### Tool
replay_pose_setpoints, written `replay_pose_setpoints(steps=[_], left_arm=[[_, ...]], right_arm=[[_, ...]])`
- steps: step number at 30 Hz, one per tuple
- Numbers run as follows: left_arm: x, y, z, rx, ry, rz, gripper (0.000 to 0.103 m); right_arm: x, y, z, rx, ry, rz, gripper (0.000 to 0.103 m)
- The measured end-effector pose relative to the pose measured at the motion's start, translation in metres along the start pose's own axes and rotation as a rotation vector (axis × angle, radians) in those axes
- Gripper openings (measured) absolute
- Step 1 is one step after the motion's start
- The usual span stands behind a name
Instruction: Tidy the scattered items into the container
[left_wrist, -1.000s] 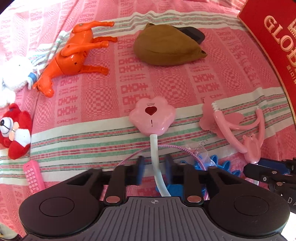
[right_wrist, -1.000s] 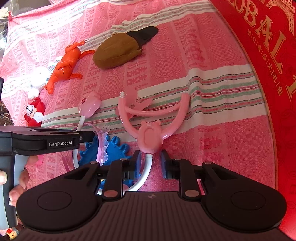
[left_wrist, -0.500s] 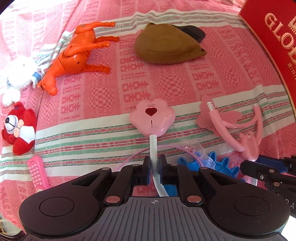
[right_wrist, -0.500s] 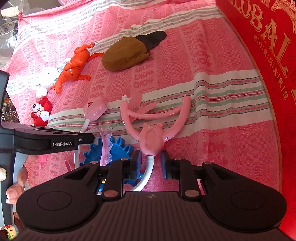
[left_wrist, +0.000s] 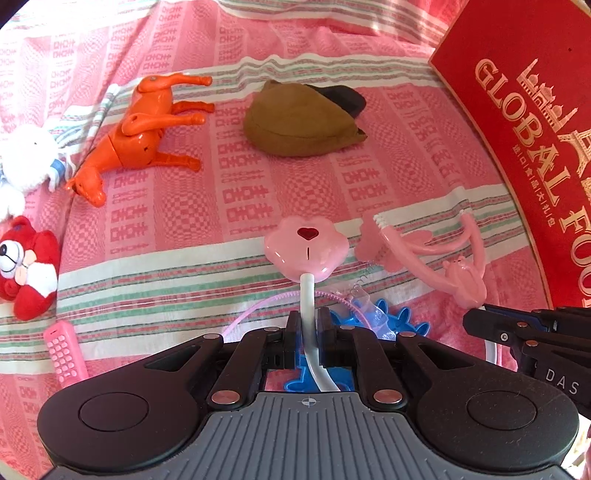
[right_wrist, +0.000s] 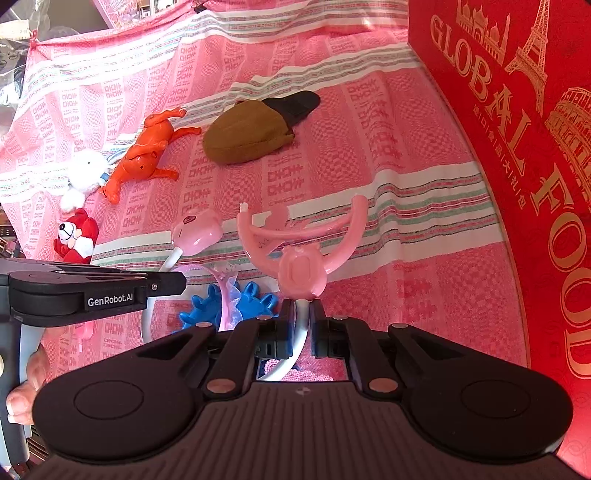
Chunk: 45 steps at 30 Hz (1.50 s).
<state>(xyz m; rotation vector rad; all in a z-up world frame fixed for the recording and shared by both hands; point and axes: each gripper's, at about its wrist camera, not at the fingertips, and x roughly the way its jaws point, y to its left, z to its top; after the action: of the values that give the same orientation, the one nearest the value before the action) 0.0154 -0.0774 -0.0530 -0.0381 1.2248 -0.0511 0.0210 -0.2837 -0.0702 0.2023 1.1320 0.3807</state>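
The left gripper (left_wrist: 307, 325) pinches the paw toy's (left_wrist: 306, 247) white stem. The right gripper (right_wrist: 303, 325) pinches the pink slingshot's (right_wrist: 301, 271) stem, left of the red box (right_wrist: 517, 147).

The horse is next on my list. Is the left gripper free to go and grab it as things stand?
Probably not yet. The left gripper is shut on the white stem of the pink paw toy, so its jaws are full. The orange horse lies uncovered on the cloth, so the way looks clear otherwise.

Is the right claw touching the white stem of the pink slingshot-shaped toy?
Touching. The right wrist view shows the right claw closed on the white stem just below the pink slingshot-shaped toy, pads pressed against both sides.
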Motion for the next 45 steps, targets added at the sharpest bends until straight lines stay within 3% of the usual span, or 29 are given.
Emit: replay_pose_setpoints(steps=[15,24,28,39,43,45], left_arm=[[-0.032,0.006,-0.013,0.025,-0.110,-0.150,0.003],[-0.063,0.014,-0.010,0.013,-0.189,-0.144,0.003],[-0.061,0.011,-0.009,-0.004,-0.185,-0.136,0.003],[-0.012,0.001,-0.029,0.015,-0.037,-0.064,0.003],[-0.004,0.005,-0.029,0.005,-0.012,-0.062,0.003],[-0.001,0.003,-0.028,0.007,-0.004,-0.065,0.003]], right_arm=[[-0.036,0.018,-0.005,-0.014,-0.092,-0.096,0.009],[-0.058,0.037,0.012,-0.069,-0.165,-0.063,0.009],[-0.050,0.031,0.013,-0.073,-0.129,-0.063,0.009],[0.024,0.000,-0.012,-0.013,0.084,-0.042,0.010],[0.022,-0.006,-0.018,0.020,0.115,-0.037,0.024],[0.020,-0.006,-0.020,0.022,0.127,-0.032,0.024]])
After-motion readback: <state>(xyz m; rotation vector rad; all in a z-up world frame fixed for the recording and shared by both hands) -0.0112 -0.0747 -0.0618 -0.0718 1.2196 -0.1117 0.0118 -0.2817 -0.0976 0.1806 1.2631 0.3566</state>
